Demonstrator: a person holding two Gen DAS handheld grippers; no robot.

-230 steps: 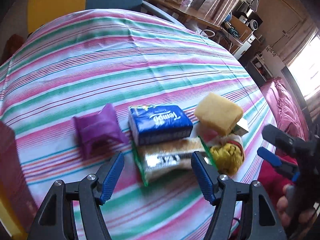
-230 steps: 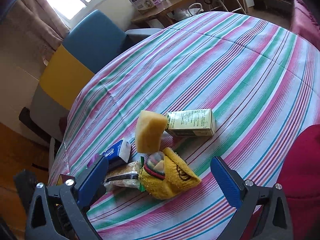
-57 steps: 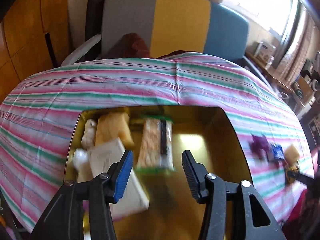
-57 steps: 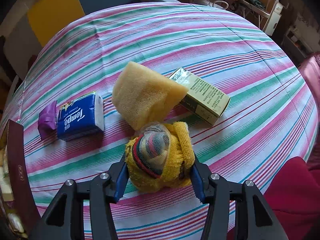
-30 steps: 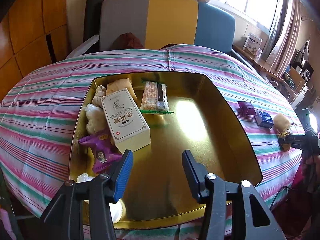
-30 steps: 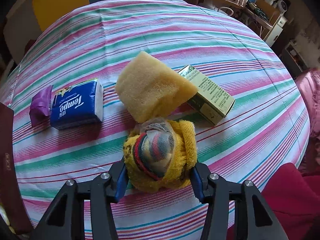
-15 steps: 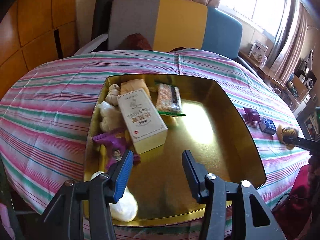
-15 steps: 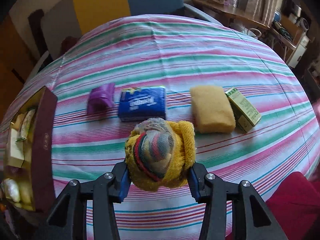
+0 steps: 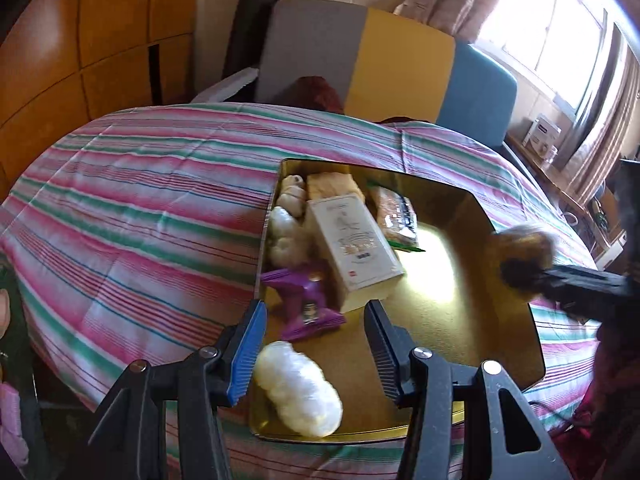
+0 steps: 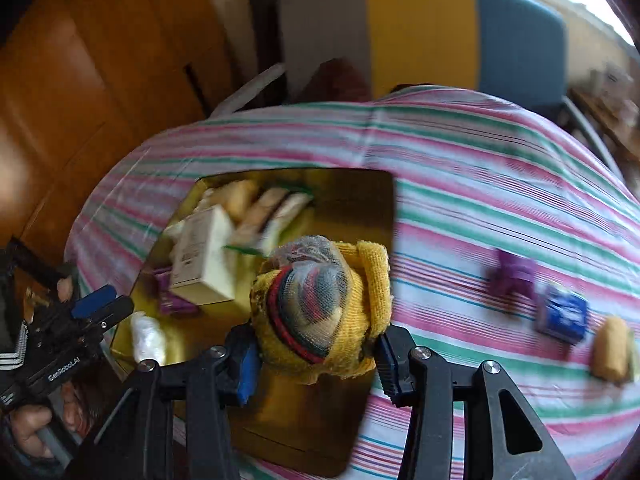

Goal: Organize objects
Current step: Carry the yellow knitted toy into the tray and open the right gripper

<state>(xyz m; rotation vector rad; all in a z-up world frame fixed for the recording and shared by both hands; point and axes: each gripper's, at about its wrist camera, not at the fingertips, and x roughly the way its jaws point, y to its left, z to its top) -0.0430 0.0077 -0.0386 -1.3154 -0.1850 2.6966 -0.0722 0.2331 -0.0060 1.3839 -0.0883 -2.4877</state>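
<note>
Your right gripper (image 10: 316, 354) carries the yellow knitted bundle (image 10: 320, 308) over the gold tray (image 10: 360, 196), jaws clamped on its sides. Half a second ago the bundle hung above the striped tablecloth (image 10: 480, 160) with the tray far off at 9 o'clock; now the tray's bare floor fills the space beneath it, and the left wrist view shows the bundle, blurred, entering over the tray's rim at 3 o'clock. The carry looks nearly finished; what remains, by this evidence, is lowering and letting go.

Your left gripper (image 9: 312, 344) hovers at the tray's near edge, jaws wide and holding nothing. Before it lie a white wrapped lump (image 9: 298, 394), a purple packet (image 9: 304, 300) and a cream box (image 9: 352, 248), with a snack bar (image 9: 394, 216) at 12 o'clock. These crowd the tray's 9 o'clock side; the 3 o'clock half is bare.

Still out on the cloth at 3 o'clock in the right wrist view: a purple pouch (image 10: 512, 274), a blue tissue pack (image 10: 562, 316) and a yellow sponge (image 10: 610, 348). They appear to be the next pieces to collect.
</note>
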